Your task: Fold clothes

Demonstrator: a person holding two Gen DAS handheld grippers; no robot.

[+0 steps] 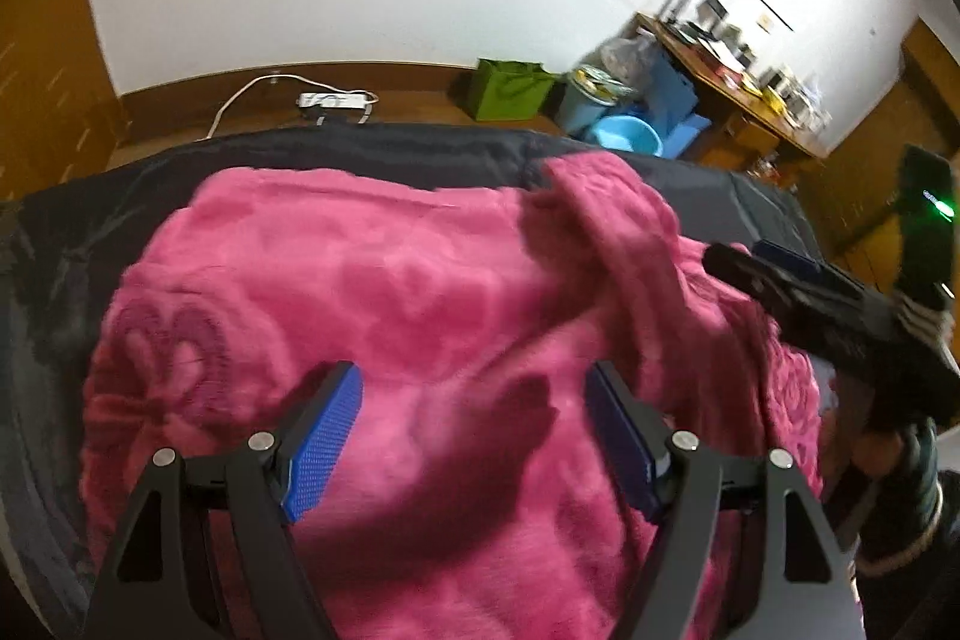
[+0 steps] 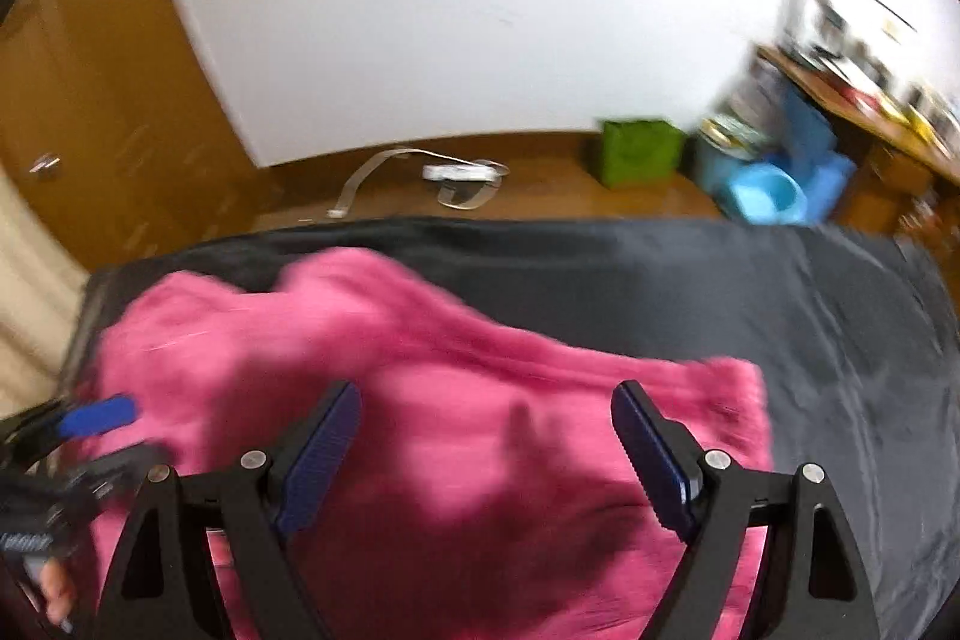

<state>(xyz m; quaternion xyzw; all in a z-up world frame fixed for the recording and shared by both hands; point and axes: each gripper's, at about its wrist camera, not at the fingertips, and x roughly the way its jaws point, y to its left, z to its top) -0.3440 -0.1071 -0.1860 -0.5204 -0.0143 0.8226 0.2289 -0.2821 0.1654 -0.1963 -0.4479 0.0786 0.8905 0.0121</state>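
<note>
A fluffy pink garment (image 1: pixel 384 292) lies spread on a dark grey cloth-covered surface (image 1: pixel 372 145), with one part folded over at its far right. My left gripper (image 1: pixel 474 400) hangs over the garment's near middle, open, its blue pads (image 1: pixel 327 436) wide apart and nothing between them. The right gripper (image 1: pixel 762 259) shows at the right edge of the left wrist view, held in a person's hand. In the right wrist view the pink garment (image 2: pixel 420 400) fills the lower left, and my right gripper (image 2: pixel 486 418) hovers open above it, holding nothing. The left gripper (image 2: pixel 99 415) appears at that view's left edge.
Beyond the dark surface (image 2: pixel 780 292) lies a wooden floor with a white power strip (image 1: pixel 333 101) and cable. A green bag (image 1: pixel 507 88), a light blue basin (image 1: pixel 624 137) and a cluttered wooden table (image 1: pixel 738 82) stand at the back right against a white wall.
</note>
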